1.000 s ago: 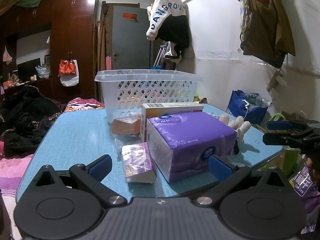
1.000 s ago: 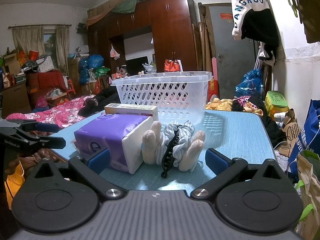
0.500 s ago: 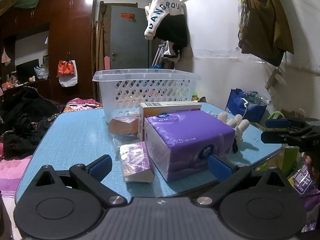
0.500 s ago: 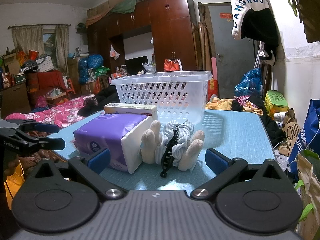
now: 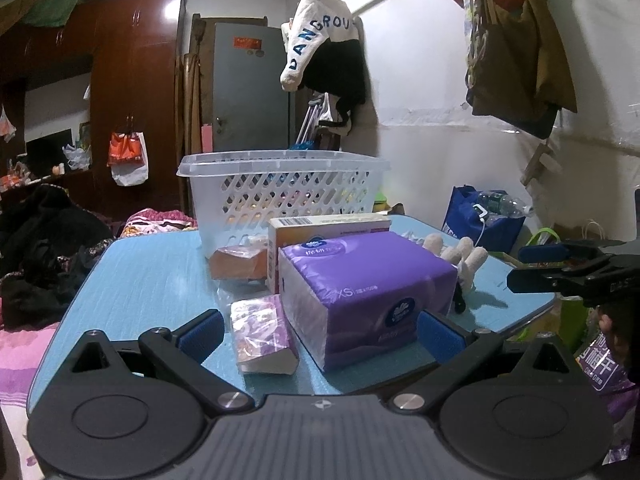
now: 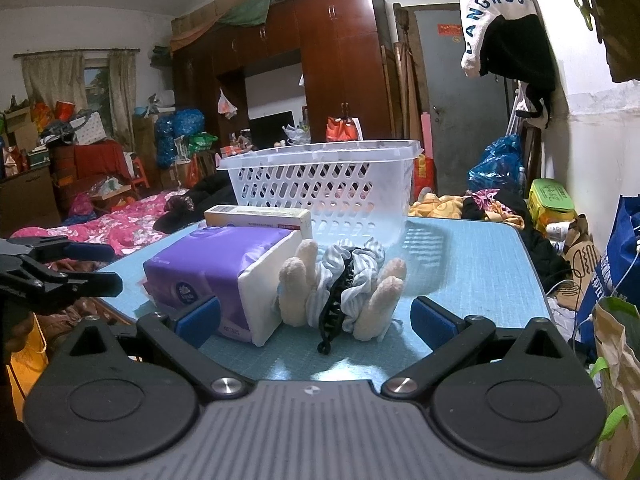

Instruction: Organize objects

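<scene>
- On the blue table [image 5: 140, 272], seen from your left wrist, the objects sit clustered near the front edge, with the white lattice basket [image 5: 280, 188] standing upright behind them.
- Your left gripper [image 5: 318, 330] hangs at the table's near edge with its fingers spread wide, holding nothing; a small purple-wrapped packet [image 5: 260, 334] and the front of the purple tissue pack [image 5: 368, 292] lie between the blue pads.
- Behind the packet, an orange packet [image 5: 238, 262] lies in clear wrap just in front of the basket.
- A long cream box [image 5: 328, 224] stands on its side, touching the back of the tissue pack.
- To the right of the tissue pack, you see cream plush limbs [image 5: 464, 254] poking out.
- From your right wrist, your right gripper [image 6: 314, 316] is also spread wide and empty, level with the table edge.
- Between its pads stands a cream plush toy [image 6: 298, 288] in striped fabric, just beside the white end of the tissue pack, with a black hair claw [image 6: 336, 308] leaning against its front.
</scene>
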